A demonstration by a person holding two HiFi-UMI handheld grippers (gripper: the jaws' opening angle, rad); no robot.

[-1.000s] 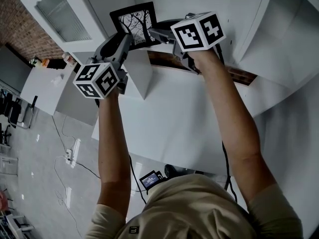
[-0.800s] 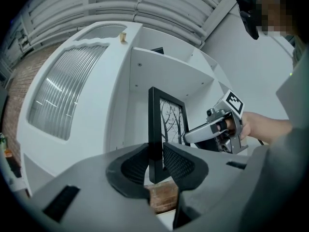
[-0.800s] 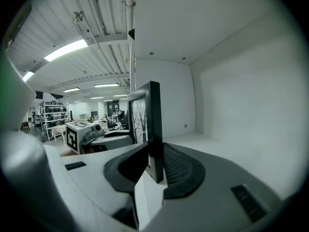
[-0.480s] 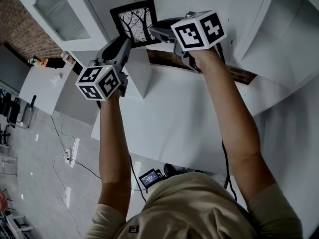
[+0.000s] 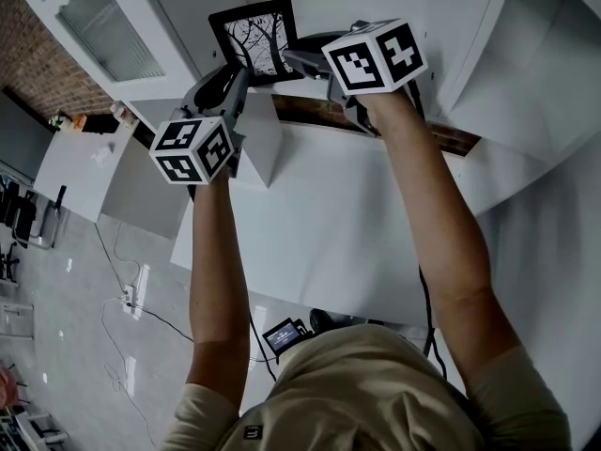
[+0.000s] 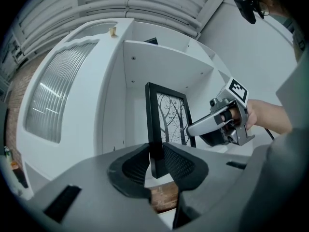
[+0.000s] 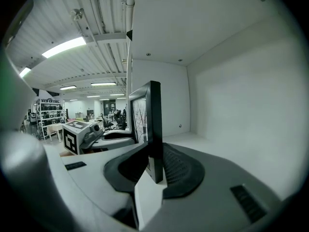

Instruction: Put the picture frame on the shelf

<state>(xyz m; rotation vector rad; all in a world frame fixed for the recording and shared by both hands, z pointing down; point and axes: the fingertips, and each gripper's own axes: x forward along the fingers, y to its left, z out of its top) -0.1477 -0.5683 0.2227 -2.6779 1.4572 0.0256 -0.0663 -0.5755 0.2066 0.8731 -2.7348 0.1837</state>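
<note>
A black picture frame [image 5: 255,43] with a bare-tree print is held upright between both grippers, in front of the white shelf unit [image 5: 265,144]. My left gripper [image 5: 238,75] is shut on its left edge; in the left gripper view the frame [image 6: 170,120] stands clamped between the pads [image 6: 179,164]. My right gripper [image 5: 293,61] is shut on the opposite edge, and the frame [image 7: 152,120] rises from between its jaws. Behind it lies the shelf compartment [image 7: 231,105], white and bare. Each gripper shows in the other's view: right gripper [image 6: 223,124], left gripper [image 7: 82,137].
A white cabinet with a ribbed glass door [image 5: 103,26] stands left of the shelf, also seen in the left gripper view [image 6: 60,95]. A white table [image 5: 329,233] lies below my arms. On the floor at left run a cable and power strip [image 5: 131,289].
The left gripper has shifted slightly up and right, and the frame has risen a little with it. The right gripper has barely moved.
</note>
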